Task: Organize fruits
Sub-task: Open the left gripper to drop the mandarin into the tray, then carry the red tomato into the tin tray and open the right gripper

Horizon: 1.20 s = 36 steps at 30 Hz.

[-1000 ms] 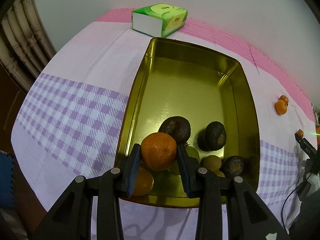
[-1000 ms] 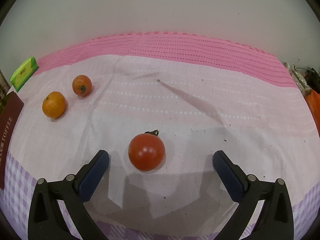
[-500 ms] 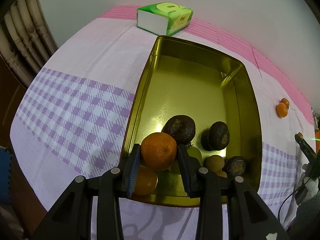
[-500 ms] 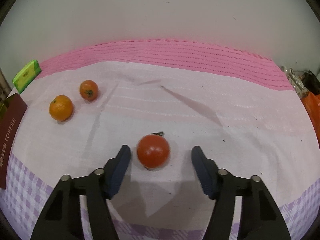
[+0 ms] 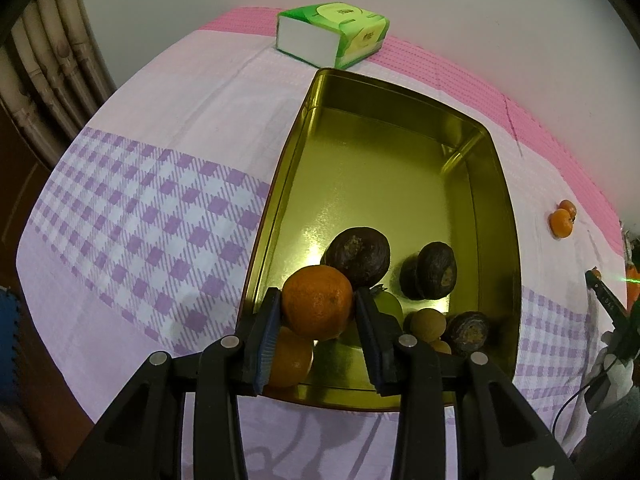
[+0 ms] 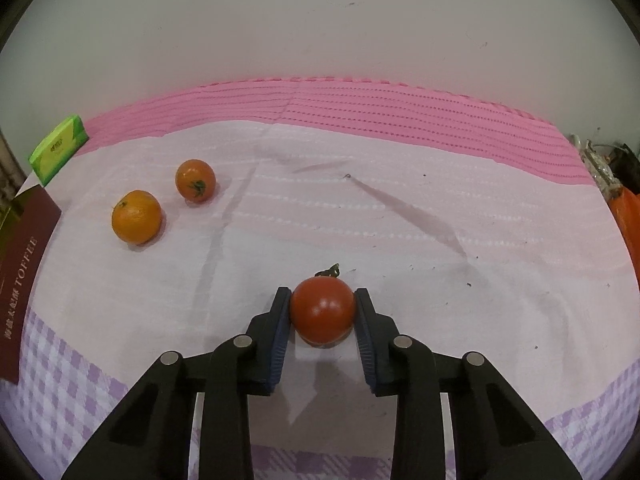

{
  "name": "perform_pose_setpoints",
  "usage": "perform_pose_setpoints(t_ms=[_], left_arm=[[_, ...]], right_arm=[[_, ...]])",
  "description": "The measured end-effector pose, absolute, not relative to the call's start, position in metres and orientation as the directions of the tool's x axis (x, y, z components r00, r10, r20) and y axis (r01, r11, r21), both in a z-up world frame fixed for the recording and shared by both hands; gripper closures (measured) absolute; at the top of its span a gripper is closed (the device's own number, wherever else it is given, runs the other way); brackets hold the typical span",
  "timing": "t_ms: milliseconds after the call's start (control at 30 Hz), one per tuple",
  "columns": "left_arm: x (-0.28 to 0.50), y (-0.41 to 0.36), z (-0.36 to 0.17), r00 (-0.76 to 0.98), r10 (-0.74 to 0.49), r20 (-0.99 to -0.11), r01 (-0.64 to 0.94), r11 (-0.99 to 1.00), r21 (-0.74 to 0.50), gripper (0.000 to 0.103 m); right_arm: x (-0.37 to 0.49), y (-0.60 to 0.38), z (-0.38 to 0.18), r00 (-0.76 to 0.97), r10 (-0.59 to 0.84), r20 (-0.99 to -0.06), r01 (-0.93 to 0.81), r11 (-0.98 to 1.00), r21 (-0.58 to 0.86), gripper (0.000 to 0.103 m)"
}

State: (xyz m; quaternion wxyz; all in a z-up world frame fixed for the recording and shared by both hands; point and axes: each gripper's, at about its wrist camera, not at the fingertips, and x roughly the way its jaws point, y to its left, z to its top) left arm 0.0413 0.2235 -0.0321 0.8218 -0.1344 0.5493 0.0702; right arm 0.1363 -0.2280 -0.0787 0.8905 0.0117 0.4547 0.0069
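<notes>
— Two grippers, two fruits. What does each one have?

— The left gripper [image 5: 318, 312] is clenched on an orange [image 5: 318, 307], both pads pressed to its sides, over the near end of the gold tin [image 5: 498, 184]. The right gripper [image 6: 322, 312] is clamped on a red tomato [image 6: 322, 310], which sits low on the cloth of the desk [image 6: 400, 240].

— What lies in the tin?

— Three dark wrinkled fruits [image 5: 358, 254], a second orange [image 5: 290, 358] under the held one, a pale green fruit [image 5: 387, 306] and small brownish round ones [image 5: 427, 323], all crowded at the near end. The far half of the tin is bare metal.

— And loose on the desk?

— Beside the tomato, well to its left in the right wrist view, a loose orange [image 6: 137, 217] and a small tomato [image 6: 195, 180] with a green stem end lie close together, not touching. A green tissue pack [image 5: 334, 34] stands just beyond the tin's far end, and the tin's dark red side [image 6: 22, 280] shows lettering.
</notes>
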Motion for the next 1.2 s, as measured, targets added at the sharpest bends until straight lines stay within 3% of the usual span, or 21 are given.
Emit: perform_pose_setpoints(t_ms=[233, 433, 533, 700, 1200], left_arm=[[0.041, 0.224, -0.032, 0.385, -0.052, -0.921, -0.266, 0.950, -0.165, 0.066], [0.041, 0.221, -0.031, 0.381, -0.070, -0.922, -0.259, 0.949, -0.179, 0.057], [0.041, 0.220, -0.028, 0.385, -0.081, -0.919, -0.254, 0.949, -0.190, 0.051], [0.040, 0.215, -0.019, 0.411, -0.071, -0.909, -0.243, 0.952, -0.184, 0.030], [0.037, 0.215, -0.001, 0.477, -0.083, -0.875, -0.231, 0.949, -0.216, 0.025]], right_arm=[[0.135, -0.221, -0.077, 0.577, 0.017, -0.816, -0.009, 1.000, 0.014, 0.071], [0.131, -0.207, -0.070, 0.585, 0.029, -0.811, -0.041, 0.999, 0.006, 0.071], [0.127, -0.196, -0.065, 0.591, 0.041, -0.806, -0.067, 0.998, 0.001, 0.071], [0.121, -0.172, -0.054, 0.602, 0.082, -0.794, -0.119, 0.993, 0.013, 0.071], [0.100, -0.087, -0.018, 0.606, 0.251, -0.755, -0.309, 0.949, 0.068, 0.071]])
